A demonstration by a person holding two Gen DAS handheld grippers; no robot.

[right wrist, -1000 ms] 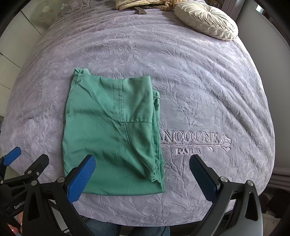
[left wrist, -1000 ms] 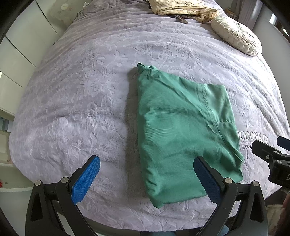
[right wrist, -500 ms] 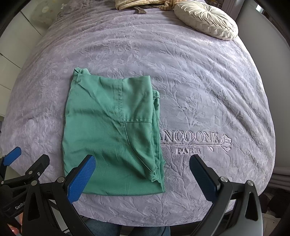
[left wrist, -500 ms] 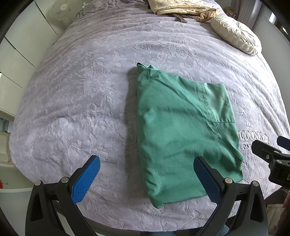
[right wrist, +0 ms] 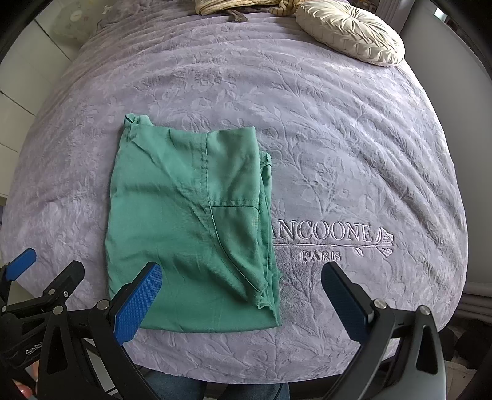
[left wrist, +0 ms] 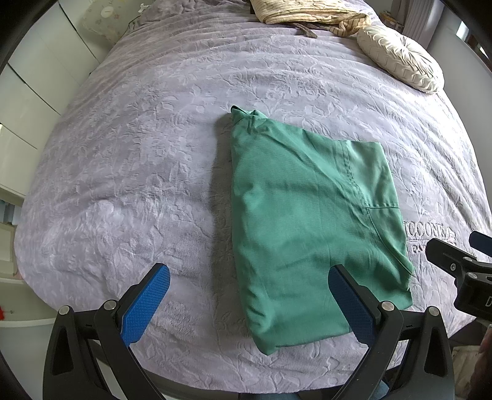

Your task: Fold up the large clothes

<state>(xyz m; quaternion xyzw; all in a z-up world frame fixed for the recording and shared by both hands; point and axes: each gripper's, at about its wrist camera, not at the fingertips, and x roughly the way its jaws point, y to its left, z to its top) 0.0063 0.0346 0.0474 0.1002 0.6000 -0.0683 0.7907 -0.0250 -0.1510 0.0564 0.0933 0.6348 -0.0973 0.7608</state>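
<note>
Garment: a green garment [left wrist: 307,221] [right wrist: 190,227] is laid flat on the bed, folded into a rough rectangle, several layers being stacked along its right edge. A seam and a stitched pocket line are seen on the top layer. A bunched corner is seen at the far left end.
Garment position: near the bed's front edge, left of the embroidered lettering [right wrist: 323,234], whose first letters are covered by the garment's right edge.
Bed: a lilac cover [left wrist: 138,147] [right wrist: 338,138] with an embossed leaf pattern is spread over the whole surface.
Left gripper: the left gripper [left wrist: 249,295] is held above the front edge of the bed. Its jaws are spread wide and nothing is held between them. The garment's near left corner is seen between the blue pads [left wrist: 146,303].
Right gripper: the right gripper [right wrist: 243,295] is held above the garment's near right corner. Its jaws are spread wide and empty.
Far end: a round cream cushion [left wrist: 399,57] [right wrist: 350,30] is placed at the far right; a striped beige cloth [left wrist: 307,12] is piled beside it.
</note>
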